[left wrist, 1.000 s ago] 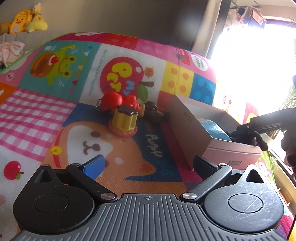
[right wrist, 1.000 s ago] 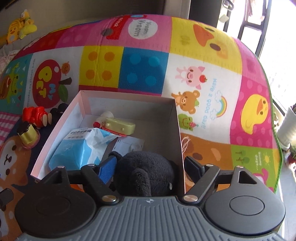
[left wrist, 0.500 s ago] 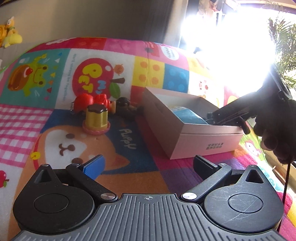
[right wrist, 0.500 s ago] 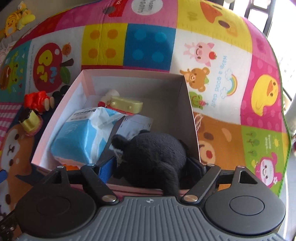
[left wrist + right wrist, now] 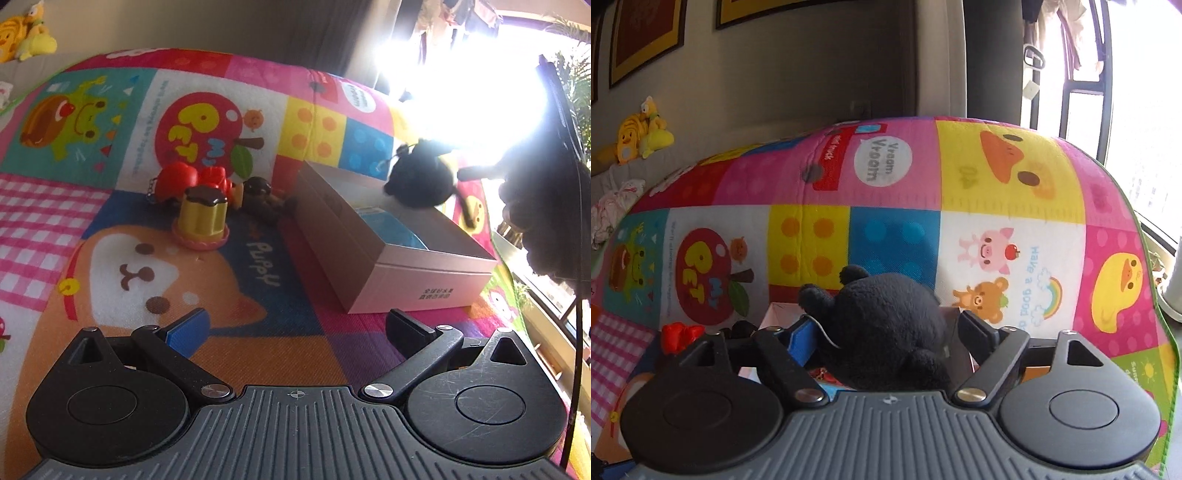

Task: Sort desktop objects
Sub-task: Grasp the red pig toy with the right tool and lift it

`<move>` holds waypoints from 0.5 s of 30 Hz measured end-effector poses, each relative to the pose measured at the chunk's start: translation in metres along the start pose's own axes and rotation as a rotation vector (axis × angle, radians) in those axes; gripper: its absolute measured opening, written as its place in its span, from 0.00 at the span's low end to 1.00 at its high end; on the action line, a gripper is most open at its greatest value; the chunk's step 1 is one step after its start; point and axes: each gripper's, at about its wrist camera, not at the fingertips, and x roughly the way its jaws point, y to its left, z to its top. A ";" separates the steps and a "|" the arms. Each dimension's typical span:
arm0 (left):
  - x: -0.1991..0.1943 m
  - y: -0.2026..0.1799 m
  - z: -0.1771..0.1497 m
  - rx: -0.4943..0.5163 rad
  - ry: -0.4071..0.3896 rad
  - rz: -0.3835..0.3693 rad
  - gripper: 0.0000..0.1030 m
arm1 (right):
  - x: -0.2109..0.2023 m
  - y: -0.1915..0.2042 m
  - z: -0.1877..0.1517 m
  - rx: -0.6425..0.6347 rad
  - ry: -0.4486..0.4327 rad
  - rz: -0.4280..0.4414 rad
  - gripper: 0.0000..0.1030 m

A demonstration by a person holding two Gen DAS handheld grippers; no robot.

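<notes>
Left tongs (image 5: 295, 325) apart, empty; right tongs (image 5: 882, 328) opening around black plush (image 5: 886, 325) (contact seemingly loosening) over box (image 5: 388, 266).

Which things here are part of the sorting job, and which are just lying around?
Job: black plush toy between the right gripper's opening jaws, pink box, pudding toy, red toy, dark toy.
Lying about: yellow plush, play mat.

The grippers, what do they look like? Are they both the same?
Pretty much. The left gripper and right gripper each have a ribbed grey body, two round black discs, silver screws and black fingers. One finger on each wears a blue pad. A thin black cable hangs by the right one.
</notes>
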 end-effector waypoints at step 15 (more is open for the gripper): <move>0.003 0.003 0.000 -0.020 0.012 0.003 1.00 | -0.011 -0.001 -0.012 0.010 0.036 0.011 0.84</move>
